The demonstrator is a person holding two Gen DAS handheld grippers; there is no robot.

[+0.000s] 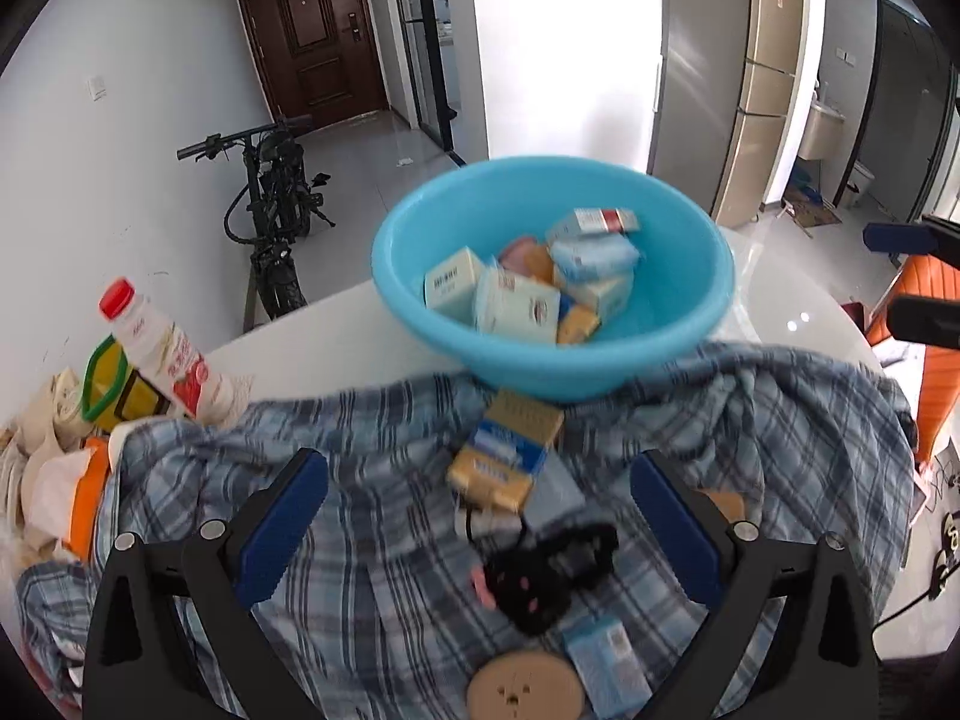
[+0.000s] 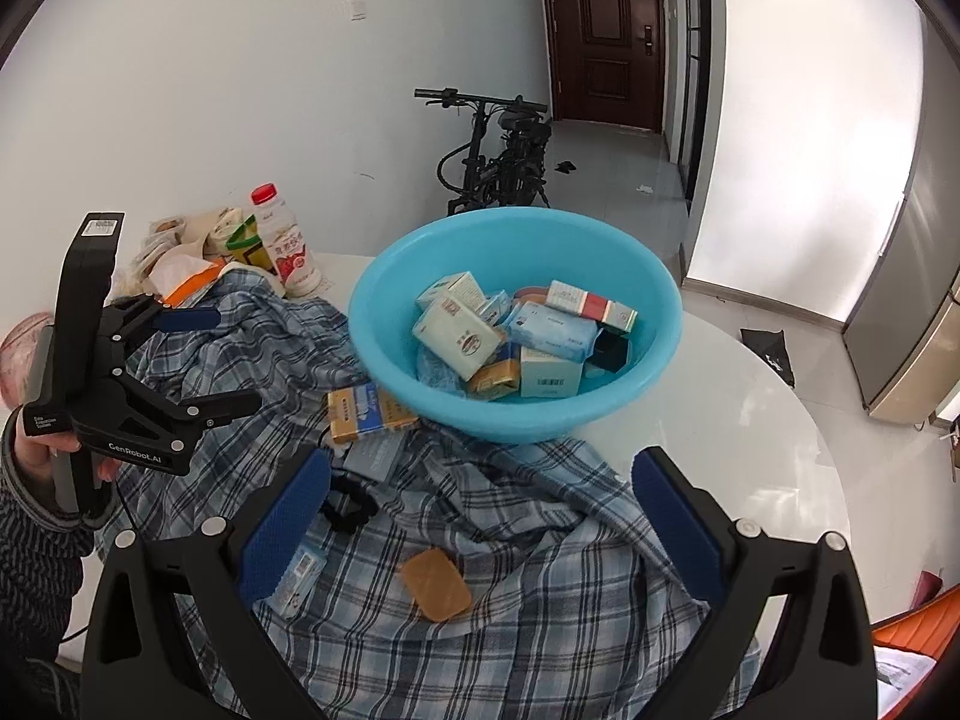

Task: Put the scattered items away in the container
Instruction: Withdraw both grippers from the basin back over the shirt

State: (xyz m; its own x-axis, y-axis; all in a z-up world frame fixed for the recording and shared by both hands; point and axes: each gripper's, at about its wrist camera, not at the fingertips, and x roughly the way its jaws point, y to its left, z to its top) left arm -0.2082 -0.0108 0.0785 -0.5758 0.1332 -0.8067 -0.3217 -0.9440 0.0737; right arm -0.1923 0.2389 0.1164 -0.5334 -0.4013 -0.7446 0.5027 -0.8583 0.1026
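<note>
Your left claw (image 1: 480,516) stands apart and empty above the plaid shirt (image 1: 372,540); the right claw (image 2: 480,516) likewise. The yellow-blue box (image 1: 504,450) lies straight ahead of the left, long axis apparently toward the blue basin (image 1: 420,312), touching its base.

A lived-in home is shown — a dark entrance door (image 2: 606,30), a parked bicycle (image 2: 498,150), a tall fridge (image 1: 756,78) and tiled flooring are seen.

"GenRobot.AI" on the left claw (image 2: 207,360) body, other labels unreadable
</note>
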